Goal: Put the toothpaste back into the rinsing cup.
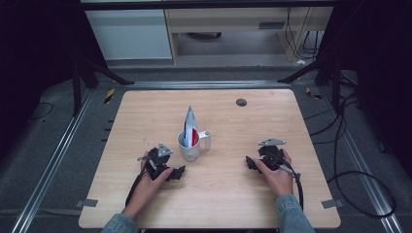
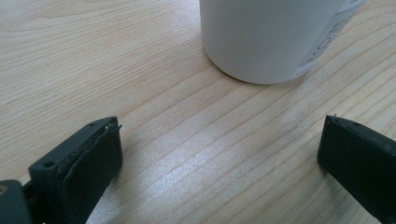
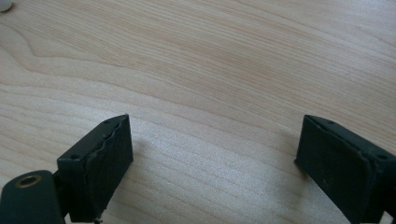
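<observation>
A white mug stands upright near the middle of the wooden table, its handle pointing right. A red, white and blue packet stands in it, tip up.

Left gripper: resting low at the table, just beside the mug on its near-left side. Jaws are spread wide with nothing between them. In the left gripper view the mug base sits ahead of the jaws, apart from them.

Right gripper: down at the table, well apart from the mug on its right. Jaws are spread wide over bare wood, holding nothing.
</observation>
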The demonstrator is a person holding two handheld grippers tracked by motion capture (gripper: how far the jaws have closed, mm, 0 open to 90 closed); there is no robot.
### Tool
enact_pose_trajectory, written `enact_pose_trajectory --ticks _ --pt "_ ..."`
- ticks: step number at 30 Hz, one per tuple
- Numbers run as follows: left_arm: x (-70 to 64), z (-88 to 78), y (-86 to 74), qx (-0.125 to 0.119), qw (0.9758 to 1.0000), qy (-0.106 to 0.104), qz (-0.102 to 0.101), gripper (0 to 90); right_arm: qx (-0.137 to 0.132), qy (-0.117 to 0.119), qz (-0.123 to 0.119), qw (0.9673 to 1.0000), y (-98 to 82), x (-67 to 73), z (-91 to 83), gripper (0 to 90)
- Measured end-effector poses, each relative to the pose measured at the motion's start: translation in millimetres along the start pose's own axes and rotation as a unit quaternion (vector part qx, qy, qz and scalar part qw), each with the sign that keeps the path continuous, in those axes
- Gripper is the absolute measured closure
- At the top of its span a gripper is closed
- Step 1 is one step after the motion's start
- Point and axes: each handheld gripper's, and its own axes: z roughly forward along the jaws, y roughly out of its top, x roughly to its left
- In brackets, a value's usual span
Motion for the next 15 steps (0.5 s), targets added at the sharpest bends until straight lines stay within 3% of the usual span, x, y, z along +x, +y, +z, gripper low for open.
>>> enact_pose_trajectory --ticks 5,15 --pt "0.0 0.0 0.0 0.000 1.0000 0.000 0.000 0.0 -0.013 -0.004 0.008 0.9999 -4.2 -6.1 0.2 6.1" --pt "-0.2 0.1 0.2 0.001 1.0000 0.000 0.001 0.0 -0.007 -0.047 0.046 0.9978 -5.8 -8.1 -0.1 1.9"
